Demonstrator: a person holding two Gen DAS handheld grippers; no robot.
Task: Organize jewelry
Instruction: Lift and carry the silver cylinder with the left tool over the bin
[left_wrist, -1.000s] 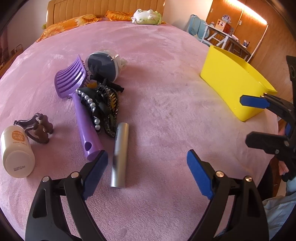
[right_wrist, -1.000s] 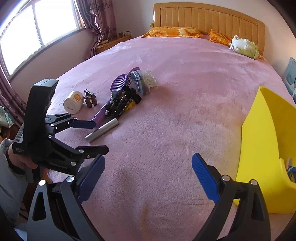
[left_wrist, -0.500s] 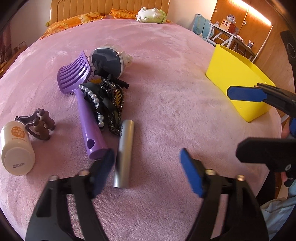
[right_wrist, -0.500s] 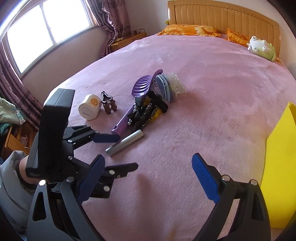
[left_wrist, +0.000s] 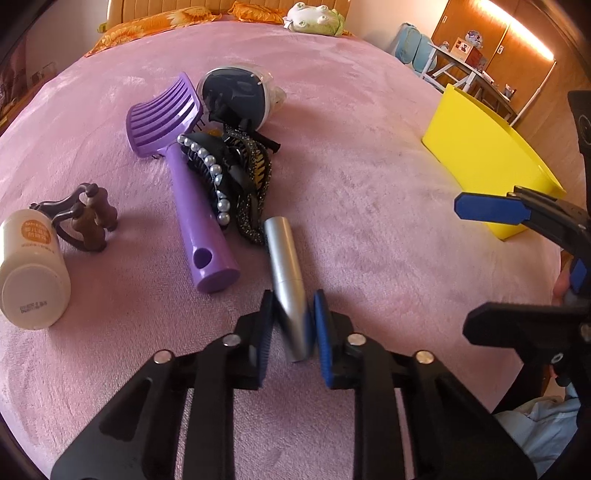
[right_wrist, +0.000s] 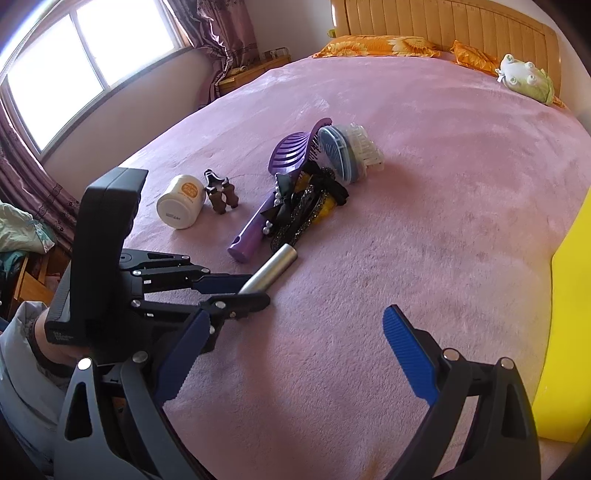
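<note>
The left gripper (left_wrist: 291, 325) closes its blue pads on the near end of a silver tube (left_wrist: 288, 280) lying on the pink bedspread (left_wrist: 369, 155). A second ago the same jaws stood wide above the cover, with the tube ahead and to their left; now it sits squarely between them, and the pads appear to touch both its sides. The jaws are closing at this moment, so the grip reads as just forming rather than firm.

Just beyond the claw's tip, the tube's far end nearly meets a heap of hair clips (left_wrist: 236, 181), one strung with pearls, leaning against a purple brush (left_wrist: 184, 177). A white jar (left_wrist: 33, 273) and a brown clip (left_wrist: 88, 218) lie well off to the claw's left. The yellow bin (left_wrist: 480, 155) stands far ahead and to its right.

The right gripper (right_wrist: 291, 354) hangs spread and empty over bare cover, having drifted nearer the left one, with the bin at its right edge.

For the tidy-up, the first item looks about ready to lift; the carry across to the bin is likely next.
</note>
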